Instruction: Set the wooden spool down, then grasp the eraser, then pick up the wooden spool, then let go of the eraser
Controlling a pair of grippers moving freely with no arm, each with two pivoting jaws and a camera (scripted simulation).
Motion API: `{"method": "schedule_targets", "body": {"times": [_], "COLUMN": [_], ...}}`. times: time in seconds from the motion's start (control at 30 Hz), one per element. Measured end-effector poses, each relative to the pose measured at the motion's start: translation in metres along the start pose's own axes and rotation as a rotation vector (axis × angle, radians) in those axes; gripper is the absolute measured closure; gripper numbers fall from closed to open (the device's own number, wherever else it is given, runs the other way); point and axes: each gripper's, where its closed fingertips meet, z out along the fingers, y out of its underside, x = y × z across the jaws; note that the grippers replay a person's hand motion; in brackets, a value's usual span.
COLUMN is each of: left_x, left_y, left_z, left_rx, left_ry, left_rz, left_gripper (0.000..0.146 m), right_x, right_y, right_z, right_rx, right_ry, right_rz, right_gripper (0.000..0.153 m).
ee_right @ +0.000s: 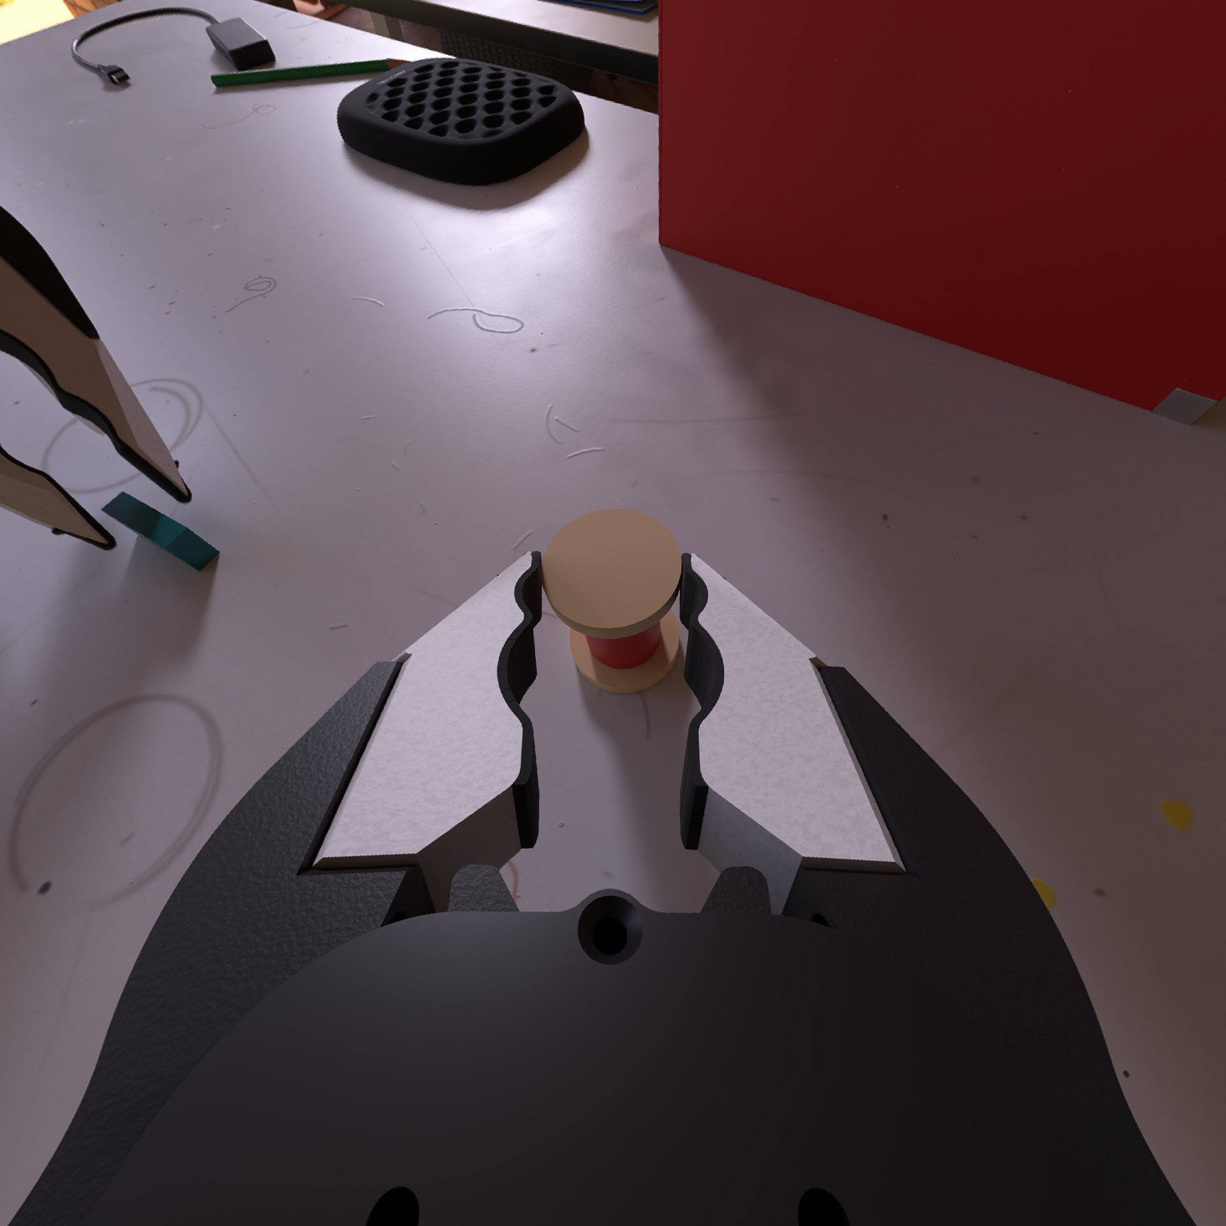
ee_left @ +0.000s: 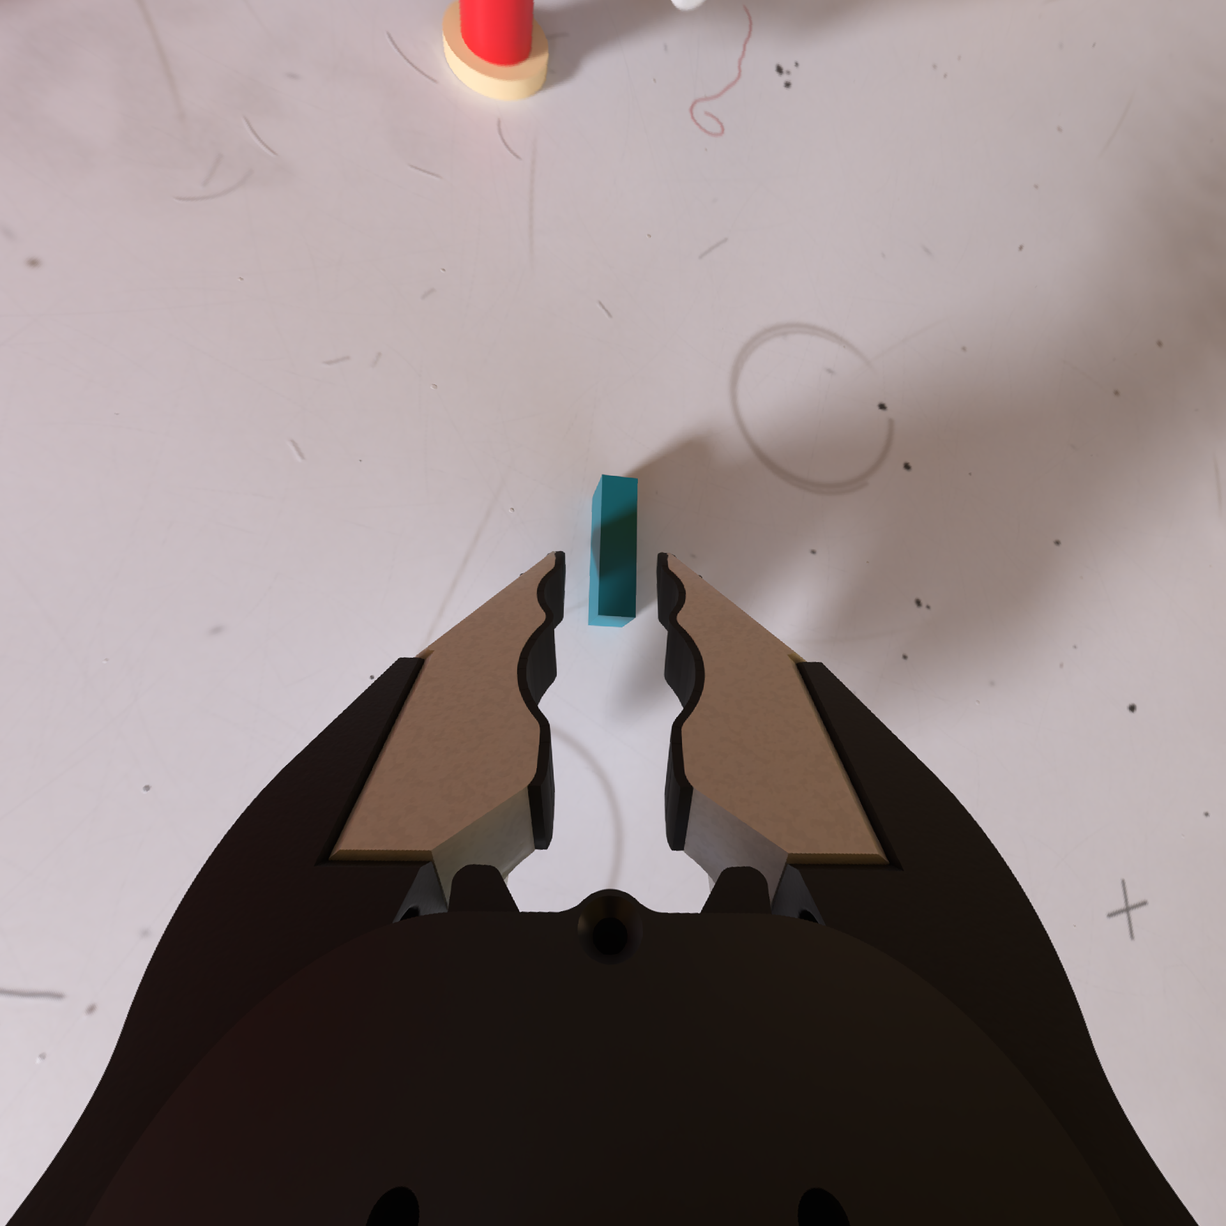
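Observation:
The wooden spool, with tan flanges and a red core, stands upright on the white table. My right gripper is shut on its top flange, one fingertip touching each side. The spool's base also shows at the top of the left wrist view. The teal eraser lies on the table between the fingertips of my left gripper. That gripper is open, with a gap on each side of the eraser. The right wrist view shows the eraser and the left gripper at the far left.
A big red box stands at the back right. A black perforated pad, a green pencil and a cable with an adapter lie at the far side. The table bears scratches and pen marks.

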Motion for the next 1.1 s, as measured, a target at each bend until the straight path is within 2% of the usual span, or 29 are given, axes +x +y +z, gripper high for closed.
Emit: {"method": "schedule_targets", "body": {"times": [0.2, 0.6, 0.97, 1.1], "left_x": [0.003, 0.003, -0.014, -0.019], "left_y": [0.0, -0.018, -0.03, -0.033], "left_z": [0.012, 0.029, 0.038, 0.038], "left_rx": [-0.022, 0.023, 0.037, 0.053], "left_ry": [0.003, -0.041, -0.209, -0.213], "left_rz": [0.016, 0.006, -0.023, -0.09], "left_gripper": [0.135, 0.135, 0.135, 0.135], "right_x": [0.0, 0.0, -0.002, -0.002], "right_y": [0.0, 0.0, 0.0, 0.0], "right_z": [0.0, 0.0, 0.001, 0.001], "right_rx": [0.0, -0.005, -0.004, -0.004], "right_ry": [-0.001, 0.002, -0.002, -0.001], "right_rz": [0.0, -0.008, -0.012, -0.011], "right_gripper": [0.111, 0.111, 0.111, 0.111]}}
